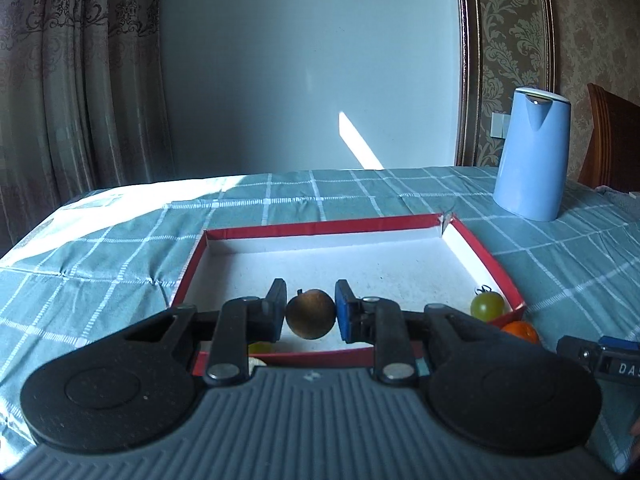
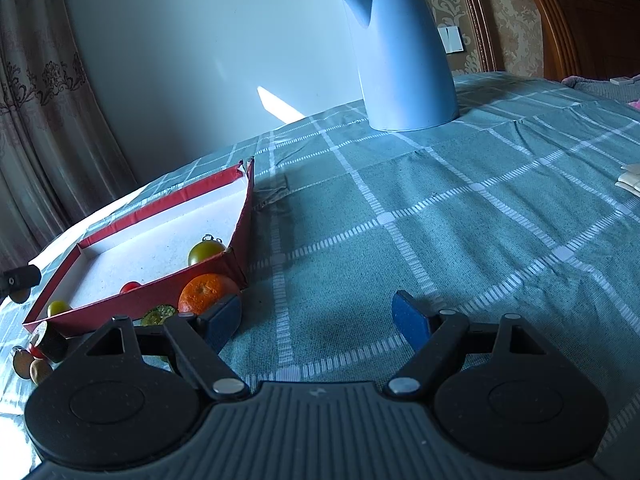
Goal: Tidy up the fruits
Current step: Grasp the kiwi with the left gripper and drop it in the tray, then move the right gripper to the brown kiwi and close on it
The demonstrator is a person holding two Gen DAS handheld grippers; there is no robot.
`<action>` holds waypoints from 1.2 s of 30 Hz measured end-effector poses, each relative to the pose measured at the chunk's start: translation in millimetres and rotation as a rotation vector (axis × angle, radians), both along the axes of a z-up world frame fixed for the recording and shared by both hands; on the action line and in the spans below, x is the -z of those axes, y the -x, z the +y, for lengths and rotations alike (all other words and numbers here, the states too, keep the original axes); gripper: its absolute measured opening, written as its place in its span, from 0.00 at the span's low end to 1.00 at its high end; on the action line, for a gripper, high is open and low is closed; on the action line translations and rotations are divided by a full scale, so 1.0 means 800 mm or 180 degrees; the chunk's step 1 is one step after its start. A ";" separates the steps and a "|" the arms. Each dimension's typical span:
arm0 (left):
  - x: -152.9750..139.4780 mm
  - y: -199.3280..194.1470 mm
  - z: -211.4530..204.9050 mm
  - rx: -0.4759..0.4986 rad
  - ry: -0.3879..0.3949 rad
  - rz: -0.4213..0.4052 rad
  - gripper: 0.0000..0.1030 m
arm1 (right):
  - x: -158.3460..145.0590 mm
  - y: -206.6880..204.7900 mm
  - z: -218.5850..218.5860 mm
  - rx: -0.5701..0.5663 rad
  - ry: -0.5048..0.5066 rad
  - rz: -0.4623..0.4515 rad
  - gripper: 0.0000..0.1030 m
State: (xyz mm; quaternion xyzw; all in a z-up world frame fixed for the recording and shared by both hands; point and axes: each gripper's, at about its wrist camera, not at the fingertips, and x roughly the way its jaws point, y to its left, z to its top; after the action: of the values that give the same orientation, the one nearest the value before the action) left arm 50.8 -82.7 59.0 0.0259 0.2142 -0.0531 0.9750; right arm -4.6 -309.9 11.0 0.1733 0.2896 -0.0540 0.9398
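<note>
Left tongs clamped on a round brown fruit above the near part of the red box; right tongs wide open over bare cloth.

Nearest in the left wrist view, the left gripper (image 1: 310,314) has both pads pressed on the brown fruit (image 1: 310,313) — a near-round thing with no clear long axis, its short stem pointing up and to the left. It hangs clear above the white floor of the red box (image 1: 320,227), just past the near rim. A green tomato (image 1: 487,305) sits in the near right corner, and an orange (image 1: 521,330) lies just outside that corner. Most of the box floor is free. The right gripper (image 2: 318,320) holds nothing, with open checked tablecloth (image 2: 460,208) ahead. Farthest back stands a blue kettle (image 2: 400,52) near the table's far edge.
</note>
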 end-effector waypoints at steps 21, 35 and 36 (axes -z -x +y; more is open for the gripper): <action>0.046 -0.053 0.012 -0.0267 0.0031 0.0184 0.30 | 0.000 -0.001 0.001 -0.0034 -0.0046 -0.0016 0.82; 0.015 0.053 0.114 -0.0727 0.0027 -0.0392 0.85 | 0.000 -0.001 0.000 -0.0038 -0.0058 -0.0036 0.82; 0.018 0.057 0.120 -0.0781 -0.0035 -0.0399 0.86 | 0.000 -0.001 0.000 -0.0043 -0.0054 -0.0049 0.82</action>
State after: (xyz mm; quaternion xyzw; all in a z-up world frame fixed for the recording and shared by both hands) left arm 5.3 13.5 44.8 0.0080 0.1547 0.0694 0.9855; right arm -4.1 -309.9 11.3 0.1798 0.2839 -0.0438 0.9408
